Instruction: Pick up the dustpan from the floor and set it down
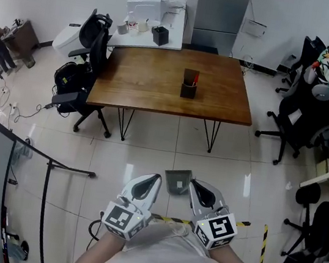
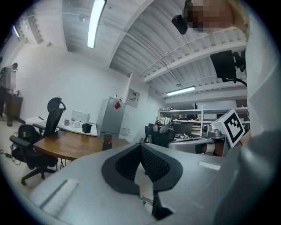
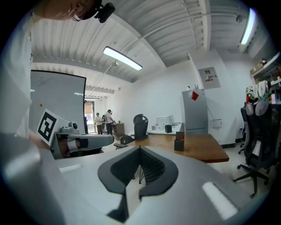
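Observation:
The grey dustpan [image 1: 177, 181] lies on the pale tiled floor, seen in the head view in the gap between my two grippers. My left gripper [image 1: 155, 179] hangs just left of it and my right gripper [image 1: 195, 186] just right of it, both above it and apart from it. In the left gripper view the left gripper [image 2: 140, 146] has its jaws together with nothing between them. The right gripper [image 3: 139, 149] in its own view is likewise shut and empty. Neither gripper view shows the dustpan.
A wooden table [image 1: 147, 85] with a dark pen holder [image 1: 189, 85] stands ahead. Black office chairs sit at its left [image 1: 83, 81] and right [image 1: 300, 115]. A black metal stand [image 1: 50, 168] is at left. Yellow-black tape [image 1: 241, 223] marks the floor near me.

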`<action>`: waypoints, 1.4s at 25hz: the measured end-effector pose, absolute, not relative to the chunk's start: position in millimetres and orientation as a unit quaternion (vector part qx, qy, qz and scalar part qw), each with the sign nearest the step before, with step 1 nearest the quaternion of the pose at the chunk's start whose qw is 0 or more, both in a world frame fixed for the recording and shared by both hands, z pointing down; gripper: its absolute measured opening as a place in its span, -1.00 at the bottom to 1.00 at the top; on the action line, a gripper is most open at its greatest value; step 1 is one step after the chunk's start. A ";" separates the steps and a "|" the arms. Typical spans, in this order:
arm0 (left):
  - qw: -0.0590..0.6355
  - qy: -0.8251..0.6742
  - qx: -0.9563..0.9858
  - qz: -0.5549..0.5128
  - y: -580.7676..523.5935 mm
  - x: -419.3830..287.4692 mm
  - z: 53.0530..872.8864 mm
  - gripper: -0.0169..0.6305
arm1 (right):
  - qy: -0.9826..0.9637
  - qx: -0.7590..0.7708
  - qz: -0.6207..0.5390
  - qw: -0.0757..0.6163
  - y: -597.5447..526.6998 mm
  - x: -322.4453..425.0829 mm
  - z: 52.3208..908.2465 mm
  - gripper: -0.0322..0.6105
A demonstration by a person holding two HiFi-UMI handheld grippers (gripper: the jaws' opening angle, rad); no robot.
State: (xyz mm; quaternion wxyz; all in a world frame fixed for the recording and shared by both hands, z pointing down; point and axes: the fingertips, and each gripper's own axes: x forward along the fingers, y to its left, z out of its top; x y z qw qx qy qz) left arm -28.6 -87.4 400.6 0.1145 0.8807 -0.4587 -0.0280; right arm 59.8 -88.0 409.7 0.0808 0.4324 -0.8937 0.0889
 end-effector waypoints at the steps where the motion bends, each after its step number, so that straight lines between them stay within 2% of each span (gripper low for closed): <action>1: 0.114 -0.457 0.881 -0.031 -85.4 -27.7 399.7 -0.90 | -0.895 0.431 0.087 0.079 -85.6 59.0 407.7 -0.89; 35: 0.092 -0.443 0.891 -0.044 -89.9 -27.7 378.0 -0.90 | -0.907 0.412 0.051 0.070 -89.3 28.0 382.4 -0.89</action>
